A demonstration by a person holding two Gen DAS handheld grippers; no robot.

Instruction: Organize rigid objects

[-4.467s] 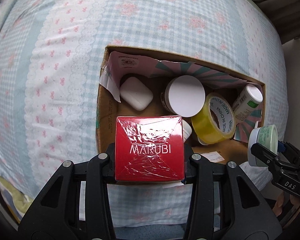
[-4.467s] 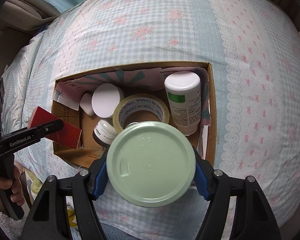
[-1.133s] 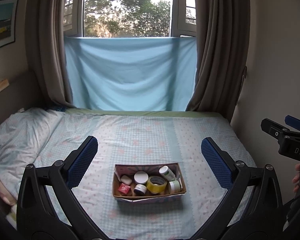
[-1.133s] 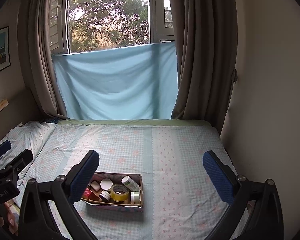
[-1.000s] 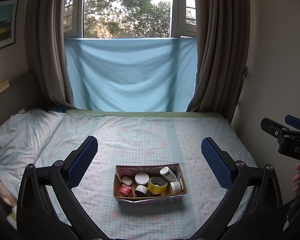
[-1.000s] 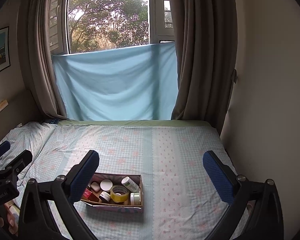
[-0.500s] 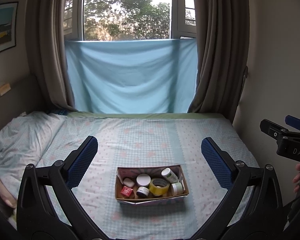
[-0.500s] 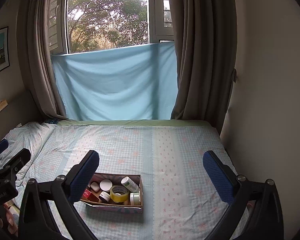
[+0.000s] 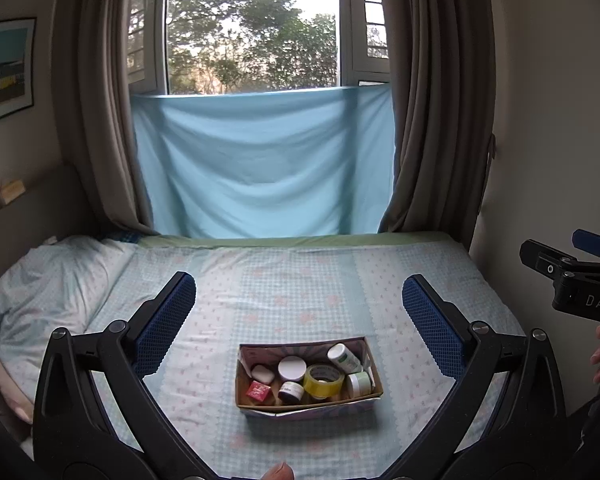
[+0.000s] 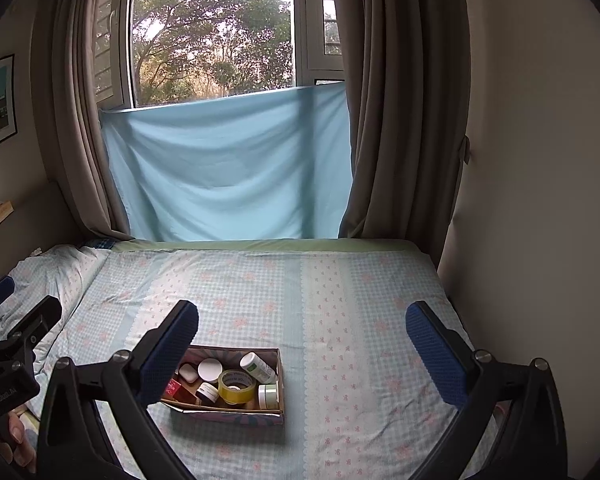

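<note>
A cardboard box (image 9: 364,398) sits on the bed near its front edge; it also shows in the right wrist view (image 10: 278,376). Inside lie a red Marubi box (image 9: 258,391), a yellow tape roll (image 9: 323,381), a pale green jar (image 9: 359,383), a white-lidded jar (image 9: 291,367), a white bottle (image 9: 343,357), a small dark jar (image 9: 291,391) and a white case (image 9: 262,373). My left gripper (image 9: 300,312) is open and empty, held back from and above the box. My right gripper (image 10: 300,344) is open and empty, likewise held back.
The bed (image 9: 300,276) has a blue gingham sheet, a pillow (image 9: 48,276) at the left and a wall (image 10: 540,200) at the right. A window with brown curtains and a blue cloth (image 9: 260,164) is behind. The other gripper shows at each view's edge.
Since 4.5 s ago both grippers let go of the red box and the green jar, which now lie in the box, and pulled far back. Over the last second the views have shifted only slightly.
</note>
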